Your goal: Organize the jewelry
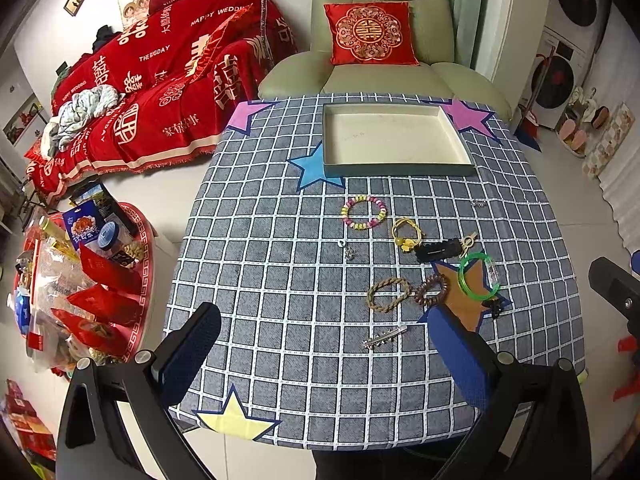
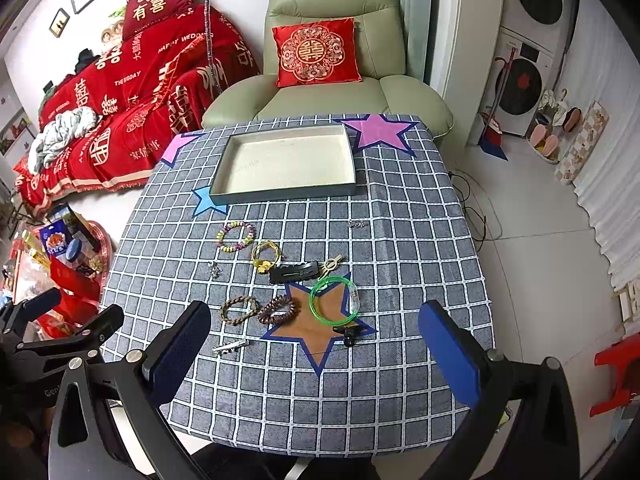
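Note:
Jewelry lies loose mid-table: a pastel bead bracelet (image 1: 364,212) (image 2: 235,236), a yellow hair tie (image 1: 407,233) (image 2: 266,257), a black clip (image 1: 438,249) (image 2: 295,272), a green bangle (image 1: 479,276) (image 2: 334,300), a braided brown bracelet (image 1: 389,293) (image 2: 239,310), a brown coil tie (image 1: 431,289) (image 2: 279,309) and a silver clip (image 1: 385,337) (image 2: 231,347). An empty white tray (image 1: 394,168) (image 2: 288,194) stands at the far side. My left gripper (image 1: 328,356) and right gripper (image 2: 316,360) are open and empty, above the table's near edge.
The table has a grey checked cloth (image 1: 280,264) with coloured stars. A green armchair (image 1: 380,76) stands behind it. A red-covered sofa (image 1: 160,92) and a round side table (image 1: 80,280) of snacks are to the left. A red stool (image 2: 618,372) stands at the right.

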Motion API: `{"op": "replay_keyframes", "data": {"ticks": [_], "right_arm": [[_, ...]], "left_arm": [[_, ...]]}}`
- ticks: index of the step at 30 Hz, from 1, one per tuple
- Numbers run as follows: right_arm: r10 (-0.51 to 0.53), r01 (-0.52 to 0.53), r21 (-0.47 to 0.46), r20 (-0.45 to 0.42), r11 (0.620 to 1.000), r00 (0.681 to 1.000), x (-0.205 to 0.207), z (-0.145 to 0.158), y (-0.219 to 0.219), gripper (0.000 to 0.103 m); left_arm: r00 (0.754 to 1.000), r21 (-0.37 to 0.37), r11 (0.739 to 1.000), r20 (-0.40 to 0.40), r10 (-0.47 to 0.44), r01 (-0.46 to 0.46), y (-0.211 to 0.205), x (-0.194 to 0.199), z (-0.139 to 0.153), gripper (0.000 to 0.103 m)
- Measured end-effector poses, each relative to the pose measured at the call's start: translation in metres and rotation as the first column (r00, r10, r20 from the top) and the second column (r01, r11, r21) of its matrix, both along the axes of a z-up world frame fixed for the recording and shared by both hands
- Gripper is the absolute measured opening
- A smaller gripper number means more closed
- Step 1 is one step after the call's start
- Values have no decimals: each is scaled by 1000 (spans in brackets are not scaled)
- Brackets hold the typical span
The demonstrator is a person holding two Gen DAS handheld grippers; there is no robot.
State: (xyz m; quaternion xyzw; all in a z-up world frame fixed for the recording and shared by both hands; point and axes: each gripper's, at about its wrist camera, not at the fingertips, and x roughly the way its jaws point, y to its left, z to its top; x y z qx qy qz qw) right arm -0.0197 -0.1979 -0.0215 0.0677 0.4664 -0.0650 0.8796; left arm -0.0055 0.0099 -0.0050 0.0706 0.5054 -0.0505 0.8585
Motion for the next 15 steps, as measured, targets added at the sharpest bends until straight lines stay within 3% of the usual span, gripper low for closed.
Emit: {"op": "replay_keyframes", "data": {"ticks": [11,15], "right_arm": [[-66,70,53,-79,996,995,12,-26,-5,103],[-112,123,74,-132,990,985,20,-45,-10,103]], "left_arm": [[995,-23,999,-88,-45,43,18,23,-24,103],[993,4,998,-104,-58,59,27,38,-39,103]]}}
